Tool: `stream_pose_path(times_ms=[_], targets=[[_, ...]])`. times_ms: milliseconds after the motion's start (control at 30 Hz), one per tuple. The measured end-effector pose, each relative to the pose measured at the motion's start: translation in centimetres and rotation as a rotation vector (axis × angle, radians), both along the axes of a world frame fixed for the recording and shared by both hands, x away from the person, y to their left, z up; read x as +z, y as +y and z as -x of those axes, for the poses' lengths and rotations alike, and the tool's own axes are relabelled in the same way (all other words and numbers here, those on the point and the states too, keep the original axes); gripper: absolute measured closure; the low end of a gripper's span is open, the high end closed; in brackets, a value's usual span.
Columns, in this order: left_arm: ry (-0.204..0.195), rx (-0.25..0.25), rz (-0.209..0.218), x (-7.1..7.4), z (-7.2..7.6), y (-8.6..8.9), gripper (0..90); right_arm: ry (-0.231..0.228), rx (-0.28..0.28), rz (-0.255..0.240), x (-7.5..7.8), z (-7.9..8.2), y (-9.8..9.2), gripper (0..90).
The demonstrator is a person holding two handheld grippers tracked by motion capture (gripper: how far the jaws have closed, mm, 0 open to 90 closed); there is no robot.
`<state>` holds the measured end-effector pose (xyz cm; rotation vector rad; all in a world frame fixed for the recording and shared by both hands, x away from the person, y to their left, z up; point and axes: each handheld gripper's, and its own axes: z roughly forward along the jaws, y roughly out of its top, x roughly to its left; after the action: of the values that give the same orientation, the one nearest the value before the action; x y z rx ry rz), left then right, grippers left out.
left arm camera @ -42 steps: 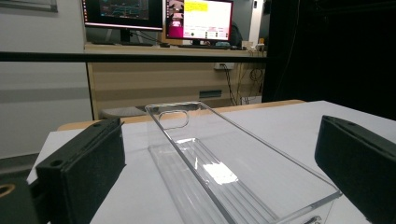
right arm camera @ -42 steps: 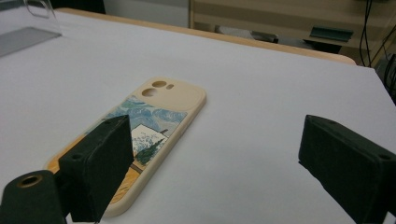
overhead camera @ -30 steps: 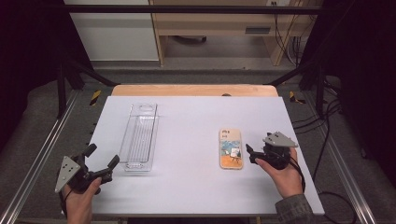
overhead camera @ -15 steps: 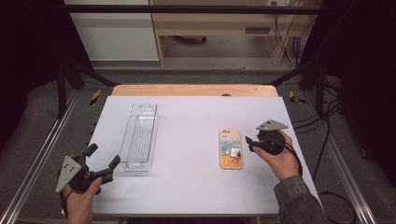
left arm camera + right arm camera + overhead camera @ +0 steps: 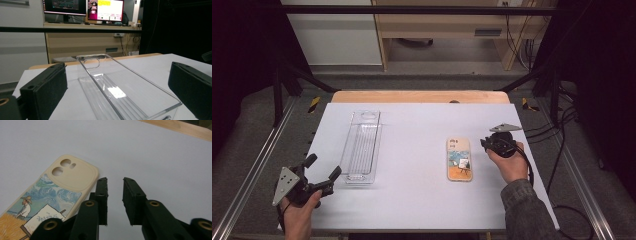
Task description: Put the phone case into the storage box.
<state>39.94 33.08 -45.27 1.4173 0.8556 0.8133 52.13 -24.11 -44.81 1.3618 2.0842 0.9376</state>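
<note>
Clear plastic is catching the light at about nine o'clock on the white table (image 5: 422, 125), where a long transparent tray (image 5: 362, 146) is lying lengthwise, its handle cut-out pointing away from the person toward twelve. Just short of its near end, at roughly seven o'clock, the left gripper (image 5: 323, 176) is hovering with its jaws spread wide and gripping nothing; in the left gripper view the tray (image 5: 120, 90) is sitting squarely between the two black pads (image 5: 47, 87), which suggests the hand is lining up to take the tray by its near wall or simply waiting there. Moving across, a phone case (image 5: 459, 159) with a cream back and a painted field scene is lying flat, camera holes toward twelve, at about three o'clock from the table's centre. Beside its far right corner the right gripper (image 5: 486, 145) is pointing toward nine o'clock, and its jaws have just been closing: in the right gripper view they are standing close together with a narrow gap of bare table between them, the right gripper (image 5: 115, 182) holding nothing, its left pad lying just beside the phone case (image 5: 57, 192) edge. Narrowed like this, the jaws are probably being readied to nudge or hook the thin case rather than span it.
</note>
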Motion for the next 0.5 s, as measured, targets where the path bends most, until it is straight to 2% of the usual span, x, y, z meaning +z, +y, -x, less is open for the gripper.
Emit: stream_pose_path(times_ms=[67, 200, 500], targets=[[0.0, -0.002, -0.003, 0.0, 0.0, 0.0, 2.1, 0.002, -0.019, 0.006, -0.3, -0.3, 0.0, 80.9], [-0.001, -0.002, 0.0, 0.0, 0.0, 0.0, 2.1, -0.001, -0.053, -0.019, -0.7, -1.0, 0.0, 87.2], [0.0, -0.002, -0.012, 0.0, 0.0, 0.0, 2.2, 0.023, -0.057, -0.057, -1.9, -1.9, 0.8, 90.0]])
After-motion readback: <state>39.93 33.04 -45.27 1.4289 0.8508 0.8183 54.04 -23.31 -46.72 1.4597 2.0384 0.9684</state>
